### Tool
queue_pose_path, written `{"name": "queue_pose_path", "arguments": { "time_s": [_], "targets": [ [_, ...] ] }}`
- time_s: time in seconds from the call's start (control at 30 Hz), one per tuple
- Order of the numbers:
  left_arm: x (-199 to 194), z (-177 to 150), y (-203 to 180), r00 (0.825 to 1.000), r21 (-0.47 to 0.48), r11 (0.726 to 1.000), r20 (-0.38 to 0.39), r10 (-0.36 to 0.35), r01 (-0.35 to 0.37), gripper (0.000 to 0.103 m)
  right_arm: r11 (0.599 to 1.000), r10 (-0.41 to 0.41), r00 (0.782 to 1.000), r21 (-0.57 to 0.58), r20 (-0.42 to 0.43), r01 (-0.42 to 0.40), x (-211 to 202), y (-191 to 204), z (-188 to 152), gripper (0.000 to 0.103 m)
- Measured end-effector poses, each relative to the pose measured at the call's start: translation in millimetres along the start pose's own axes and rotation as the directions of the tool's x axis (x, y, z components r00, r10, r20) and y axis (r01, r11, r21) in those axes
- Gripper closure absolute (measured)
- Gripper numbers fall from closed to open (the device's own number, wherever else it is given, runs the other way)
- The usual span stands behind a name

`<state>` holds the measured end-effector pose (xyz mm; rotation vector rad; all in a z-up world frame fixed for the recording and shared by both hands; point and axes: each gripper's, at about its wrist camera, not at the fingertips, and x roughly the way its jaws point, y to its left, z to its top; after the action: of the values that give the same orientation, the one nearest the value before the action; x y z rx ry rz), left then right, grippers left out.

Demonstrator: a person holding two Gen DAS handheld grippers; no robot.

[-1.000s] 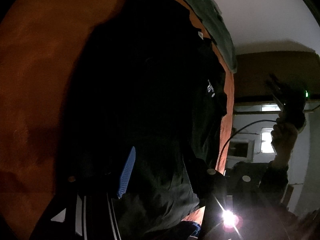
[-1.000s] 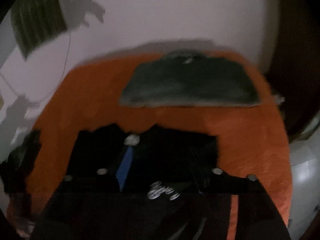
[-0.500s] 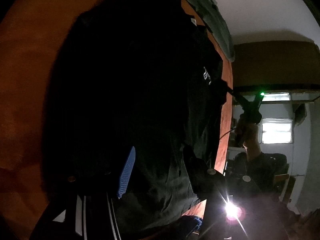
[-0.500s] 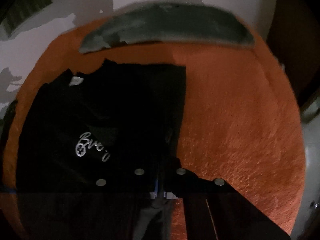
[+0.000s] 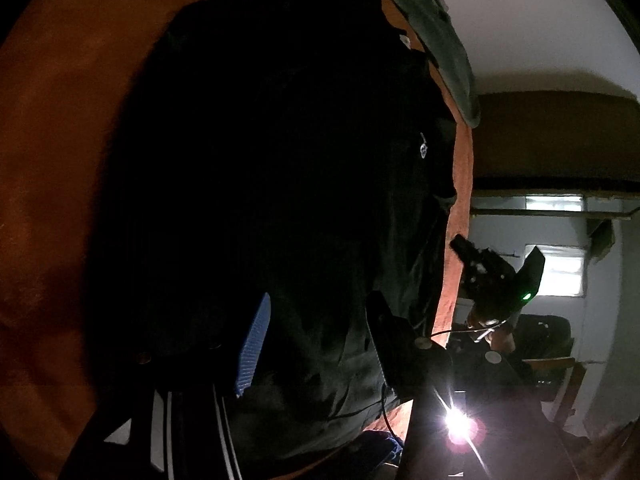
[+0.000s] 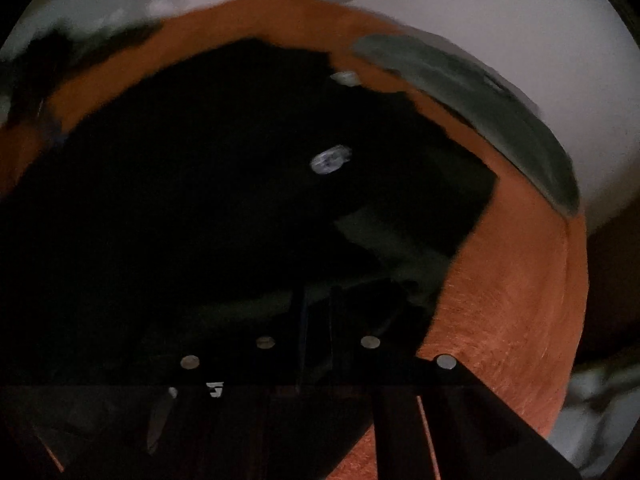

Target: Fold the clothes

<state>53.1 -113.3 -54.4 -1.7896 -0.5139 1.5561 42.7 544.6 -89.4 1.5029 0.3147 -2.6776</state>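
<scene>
- Your black shirt [image 5: 280,160] lies flat on the orange cover [image 5: 60,160], one sleeve seemingly turned in; most folds remain.
- A grey garment [image 6: 480,92] lies folded by the wall.
- Your left gripper [image 5: 320,298] is apart over the hem.
- Your right gripper [image 6: 316,300] is nearly together and opening; whether it holds cloth is too dark to tell.

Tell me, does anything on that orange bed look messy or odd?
Only the black shirt: its near edge is rumpled and one corner is flipped over. The grey garment behind it lies folded flat. Nothing spilled or damaged.
</scene>
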Motion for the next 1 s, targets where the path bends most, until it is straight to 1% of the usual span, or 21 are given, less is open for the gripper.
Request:
{"name": "queue_pose_path", "arguments": {
  "time_s": [0.03,0.07,0.1,0.17,0.27,0.3,0.37,0.4,0.5,0.53,0.6,0.67,0.7,0.77,0.83,0.87,0.9,0.93,0.97,1.0],
  "targets": [
    [1.3,0.1,-1.6,1.000,0.003,1.000,-0.001,-0.001,0.001,0.052,0.998,0.003,1.000,0.069,0.012,-0.003,-1.4,-13.4,3.6,0.085],
    [2.5,0.2,-3.2,1.000,0.006,1.000,-0.003,-0.002,0.002,0.052,0.985,0.006,1.000,0.173,0.025,-0.010,-0.4,-32.9,6.5,0.082],
    [3.5,0.1,-3.8,1.000,0.008,1.000,-0.004,-0.003,0.003,0.052,0.960,0.007,0.999,0.278,0.038,-0.018,0.8,-52.9,9.3,0.075],
    [5.5,-0.3,-4.7,1.000,0.010,1.000,-0.008,-0.005,0.005,0.052,0.904,0.043,0.997,0.422,0.065,-0.066,9.9,-80.4,9.8,0.074],
    [8.1,-0.4,-6.2,1.000,0.013,1.000,-0.012,-0.006,0.006,0.051,0.853,0.072,0.994,0.512,0.087,-0.106,28.9,-99.3,13.2,0.074],
    [8.5,-0.2,-6.8,1.000,0.014,1.000,-0.013,-0.007,0.007,0.051,0.852,0.087,0.994,0.511,0.071,-0.112,38.8,-99.0,14.4,0.074],
    [9.6,-0.2,-7.8,1.000,0.015,1.000,-0.014,-0.010,0.010,0.051,0.884,0.125,0.992,0.457,-0.031,-0.097,58.7,-80.3,12.5,0.074],
    [9.8,-0.5,-8.1,1.000,0.016,1.000,-0.015,-0.011,0.012,0.051,0.910,0.125,0.987,0.408,-0.102,-0.073,68.9,-71.1,11.3,0.074],
    [10.0,-1.7,-7.0,1.000,0.018,1.000,-0.018,-0.015,0.015,0.051,0.956,0.082,0.986,0.292,-0.147,-0.036,58.7,-52.8,8.6,0.074],
    [9.8,-1.9,-5.9,1.000,0.018,1.000,-0.018,-0.013,0.013,0.051,0.939,0.097,0.990,0.340,-0.105,-0.056,48.0,-59.0,6.0,0.074],
    [10.2,-1.2,-3.4,1.000,0.012,1.000,-0.018,-0.009,0.009,0.051,0.888,0.126,0.992,0.446,-0.007,-0.110,25.2,-73.9,0.3,0.073],
    [11.1,0.8,-3.3,1.000,0.011,1.000,-0.016,-0.009,0.009,0.051,0.841,0.090,0.995,0.531,0.047,-0.101,10.5,-89.8,-10.2,0.073],
    [12.2,2.1,-5.9,1.000,0.018,1.000,-0.016,-0.011,0.011,0.051,0.830,0.078,0.996,0.550,0.045,-0.090,11.7,-94.1,-15.1,0.073],
    [15.6,4.7,-14.7,1.000,0.039,0.999,-0.018,-0.018,0.018,0.051,0.828,0.076,0.997,0.558,-0.016,-0.054,22.7,-96.3,-24.9,0.073],
    [19.4,5.8,-26.9,0.999,0.073,0.997,-0.023,-0.022,0.024,0.051,0.841,0.073,0.995,0.541,-0.070,-0.024,35.3,-92.2,-33.2,0.073],
    [22.1,5.7,-31.2,0.999,0.084,0.996,-0.026,-0.022,0.024,0.051,0.853,0.050,0.995,0.522,-0.086,0.002,38.1,-88.7,-35.5,0.073],
    [25.1,5.4,-35.1,0.999,0.093,0.995,-0.029,-0.023,0.025,0.051,0.865,0.025,0.995,0.502,-0.100,0.029,40.7,-85.1,-37.7,0.076],
    [28.0,5.2,-39.0,0.999,0.102,0.994,-0.033,-0.023,0.026,0.051,0.866,0.002,0.995,0.498,-0.100,0.048,38.6,-84.1,-40.2,0.096],
    [31.3,4.4,-40.6,0.999,0.104,0.994,-0.037,-0.024,0.028,0.051,0.866,-0.021,0.995,0.496,-0.098,0.067,36.1,-83.4,-42.7,0.101],
    [35.0,3.4,-40.7,0.999,0.100,0.994,-0.045,-0.026,0.030,0.051,0.865,-0.044,0.994,0.494,-0.096,0.086,33.6,-82.7,-45.3,0.101]
  ]
}}
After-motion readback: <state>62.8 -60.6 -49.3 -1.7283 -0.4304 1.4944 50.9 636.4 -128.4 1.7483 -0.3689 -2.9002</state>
